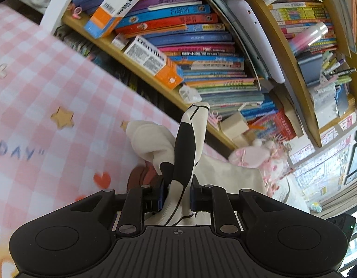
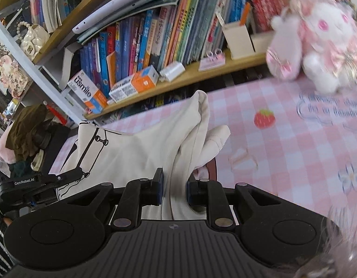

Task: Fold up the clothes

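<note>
Two grips: left hand-held gripper (image 1: 176, 194) and right hand-held gripper (image 2: 175, 192) each pinch the cream garment (image 2: 136, 153), lifted off the worktop (image 2: 282, 143). Mid-fold; next needs a level carry-over and aligned edges.

A wooden bookshelf (image 2: 169, 85) crammed with books (image 2: 141, 44) runs from nine to two o'clock — below it, a pink checked tablecloth (image 2: 294, 153).

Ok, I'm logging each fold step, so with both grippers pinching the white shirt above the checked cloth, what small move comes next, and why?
Probably draw the two grippers apart to pull the white shirt taut. The left gripper and right gripper each clamp a bunched edge, and the fabric between them sags in loose folds over the pink checked tablecloth.
</note>
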